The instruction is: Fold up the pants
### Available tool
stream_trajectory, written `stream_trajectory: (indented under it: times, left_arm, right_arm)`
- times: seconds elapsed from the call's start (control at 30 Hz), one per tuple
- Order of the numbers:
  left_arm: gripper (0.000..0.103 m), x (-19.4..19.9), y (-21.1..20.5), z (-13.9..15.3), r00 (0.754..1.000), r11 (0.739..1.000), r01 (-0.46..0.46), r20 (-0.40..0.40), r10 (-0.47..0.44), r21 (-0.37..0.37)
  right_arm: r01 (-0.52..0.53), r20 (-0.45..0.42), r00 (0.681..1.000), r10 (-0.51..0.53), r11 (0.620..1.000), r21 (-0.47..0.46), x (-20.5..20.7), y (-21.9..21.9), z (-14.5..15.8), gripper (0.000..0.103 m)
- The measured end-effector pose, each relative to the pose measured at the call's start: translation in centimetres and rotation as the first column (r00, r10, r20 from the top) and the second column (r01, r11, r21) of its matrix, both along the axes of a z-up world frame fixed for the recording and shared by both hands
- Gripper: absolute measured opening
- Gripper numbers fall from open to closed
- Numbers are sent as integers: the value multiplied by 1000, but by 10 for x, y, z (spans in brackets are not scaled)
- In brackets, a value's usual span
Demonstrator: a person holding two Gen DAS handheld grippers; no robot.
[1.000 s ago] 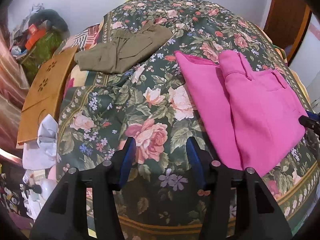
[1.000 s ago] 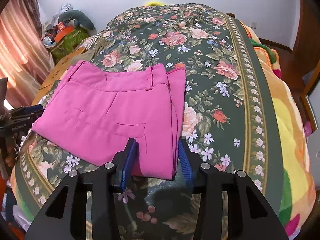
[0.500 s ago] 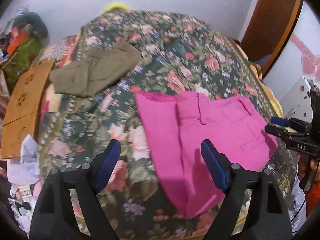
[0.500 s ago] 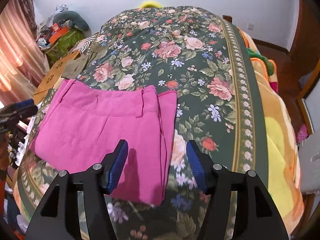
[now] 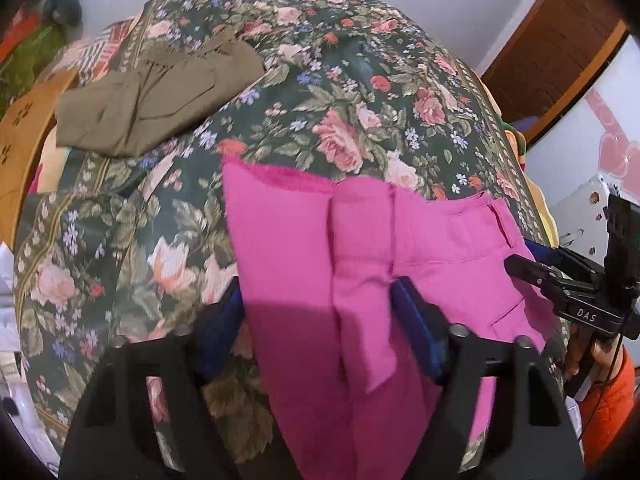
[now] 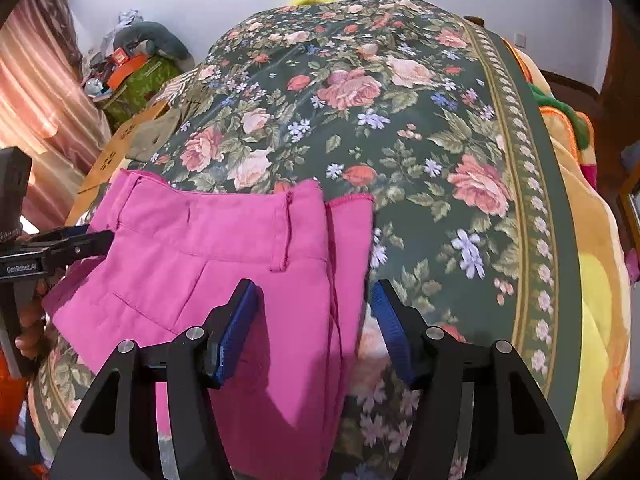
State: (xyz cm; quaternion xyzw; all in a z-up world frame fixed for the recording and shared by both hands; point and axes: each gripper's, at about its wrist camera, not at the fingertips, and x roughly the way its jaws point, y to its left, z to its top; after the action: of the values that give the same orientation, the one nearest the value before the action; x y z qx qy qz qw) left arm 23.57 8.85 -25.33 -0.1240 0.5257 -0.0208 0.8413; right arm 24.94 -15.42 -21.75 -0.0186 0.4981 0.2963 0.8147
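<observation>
The pink pants [image 5: 320,248] lie folded on the floral bedspread [image 5: 340,92], waistband toward the far side. They also show in the right wrist view [image 6: 224,256]. My left gripper [image 5: 320,316] is open, its blue fingers [image 5: 416,332] straddling the near edge of the pants on their left half. My right gripper [image 6: 314,320] is open, its fingers [image 6: 236,328] straddling the near edge on the right half, over the doubled leg. Each gripper shows at the other view's edge: the right one [image 5: 560,284] and the left one [image 6: 60,244].
Folded olive-brown pants [image 5: 152,100] lie at the bed's far left. A wooden board [image 5: 20,152] leans off the bed's left side. Clutter and a pink curtain [image 6: 36,92] stand left; an orange-yellow blanket [image 6: 592,280] hangs off the right edge.
Both grippers opened wider and moved in over the pants' near edge. The left gripper swung right from bare bedspread onto the pink fabric.
</observation>
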Motion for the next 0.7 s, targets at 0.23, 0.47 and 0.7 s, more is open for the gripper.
stream_trajectory:
  times: [0.23,0.47,0.7]
  left_arm:
    - [51,5,-3,1,999,998,-35,9,35,46]
    - [8,2,-12,20,999,996,2,52,-7,91]
    - [8,-6,-2,53,992,996,-16,128,5,90]
  right_arm:
    - [-13,18,1000,13,1000,1,2,9,3,21]
    - [-24,85,996,25,1000,-5,-4,16,22,12]
    - [-33,158,987,29,999,20,-13,23,56,12]
